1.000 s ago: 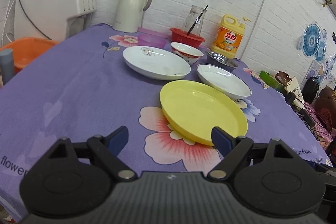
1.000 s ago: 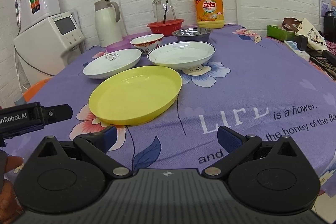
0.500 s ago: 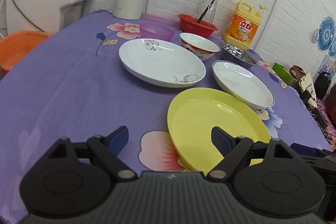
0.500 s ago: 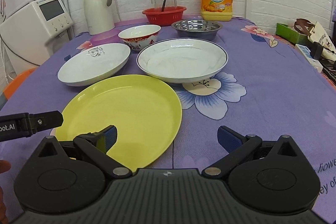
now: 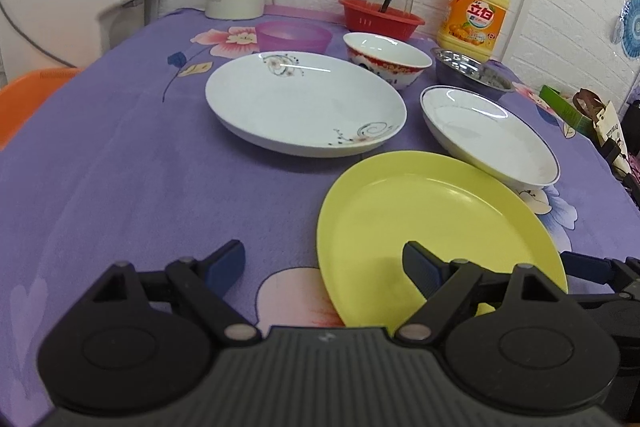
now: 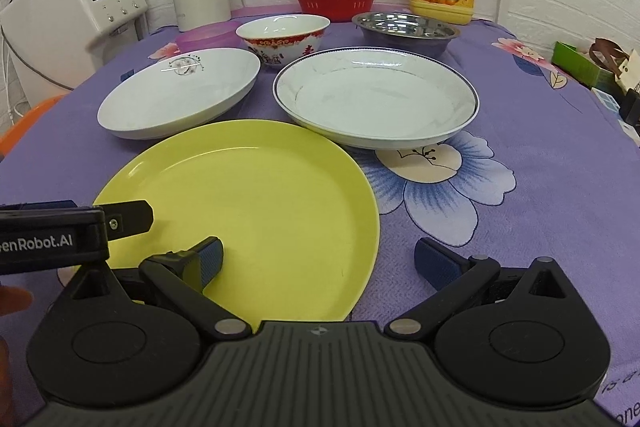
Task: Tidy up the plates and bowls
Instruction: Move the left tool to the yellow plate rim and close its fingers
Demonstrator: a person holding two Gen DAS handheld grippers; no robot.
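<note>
While both grippers are hanging low over the purple cloth (image 5: 120, 155), the yellow plate (image 6: 256, 211) is lying nearest. Left gripper (image 5: 324, 263): jaws wide, straddling the plate's left rim. Right gripper (image 6: 318, 259): jaws wide, straddling its right rim. Behind it are sitting two white plates, flowered (image 5: 304, 103) and blue-rimmed (image 6: 376, 99), then three bowls: red-patterned (image 6: 284, 37), steel (image 6: 406, 31), purple (image 5: 294, 37).

Both the left tool (image 5: 324, 267) and right tool (image 6: 318, 257) have advanced over the yellow plate (image 6: 260, 211).
</note>
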